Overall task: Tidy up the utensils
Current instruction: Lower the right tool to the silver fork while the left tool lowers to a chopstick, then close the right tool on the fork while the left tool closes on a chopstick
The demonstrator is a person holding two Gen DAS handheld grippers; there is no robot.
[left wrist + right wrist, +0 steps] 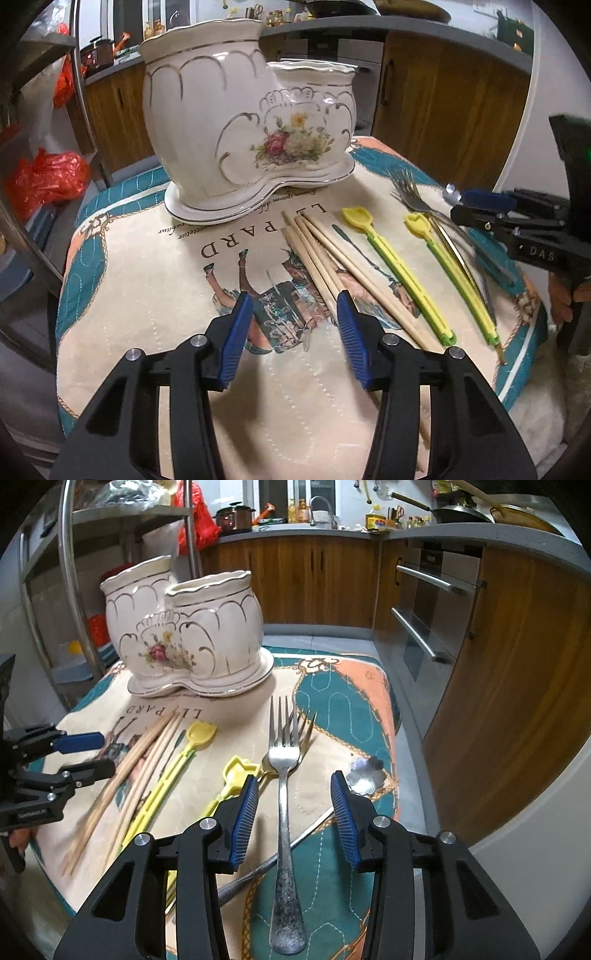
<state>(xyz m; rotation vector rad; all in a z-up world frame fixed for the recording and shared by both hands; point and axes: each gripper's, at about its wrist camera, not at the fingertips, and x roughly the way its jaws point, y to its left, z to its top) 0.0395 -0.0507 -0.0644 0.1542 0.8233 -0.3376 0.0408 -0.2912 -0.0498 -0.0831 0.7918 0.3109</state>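
Note:
A white two-pot ceramic holder [240,125] [184,635] with a flower print stands at the back of the patterned cloth [147,295]. Several wooden chopsticks [314,243] [125,771] lie beside two yellow plastic utensils [391,254] [199,734]. My left gripper [295,306] [107,755] is open above the cloth, its right finger just over the chopsticks' near ends. A steel fork [282,760] lies under my right gripper [295,786] [458,206], which is open with the fork's handle between its fingers, untouched. A second fork [306,727] and a flower-shaped spoon [365,771] lie alongside.
The cloth covers a small table whose right edge [395,716] drops off toward an oven [424,609] and wooden cabinets. A metal rack [66,590] and red bags [44,177] stand to the left. A hand [561,299] holds the right gripper's handle.

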